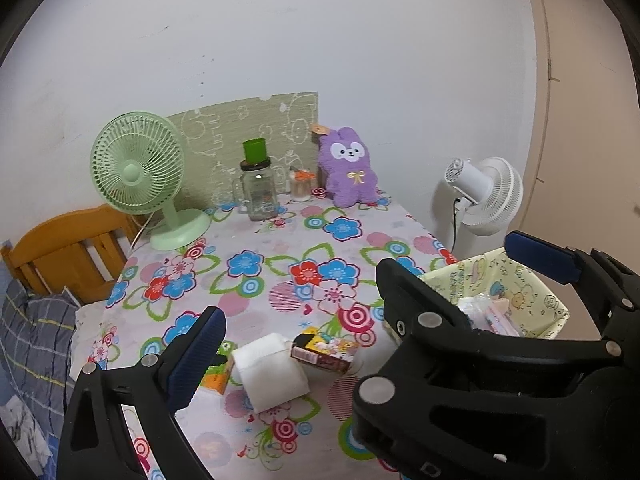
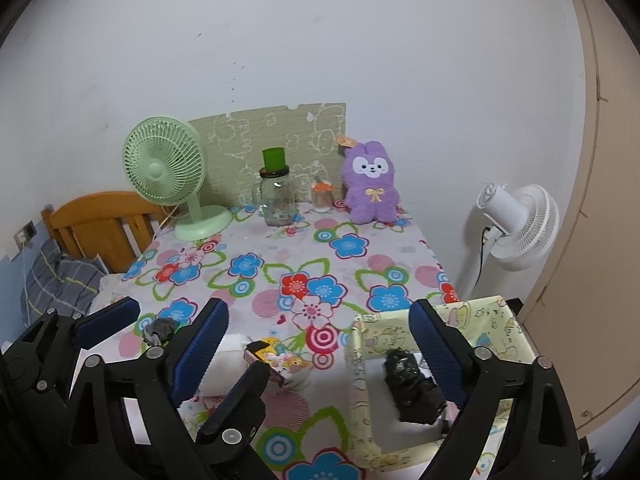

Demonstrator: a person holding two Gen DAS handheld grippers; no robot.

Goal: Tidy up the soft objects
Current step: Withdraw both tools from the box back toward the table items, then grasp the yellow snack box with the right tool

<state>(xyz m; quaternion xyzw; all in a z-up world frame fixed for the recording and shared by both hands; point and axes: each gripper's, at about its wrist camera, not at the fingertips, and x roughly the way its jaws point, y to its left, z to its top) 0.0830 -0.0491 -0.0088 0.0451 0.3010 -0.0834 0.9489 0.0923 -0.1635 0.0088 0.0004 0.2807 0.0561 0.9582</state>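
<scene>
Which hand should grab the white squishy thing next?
Probably left. Its open gripper sits right by the white soft pack; the right gripper hangs open over the basket.

Plush rabbit [image 2: 371,184] at table's [image 2: 256,248] back — basket [image 2: 492,316] front-right.
</scene>
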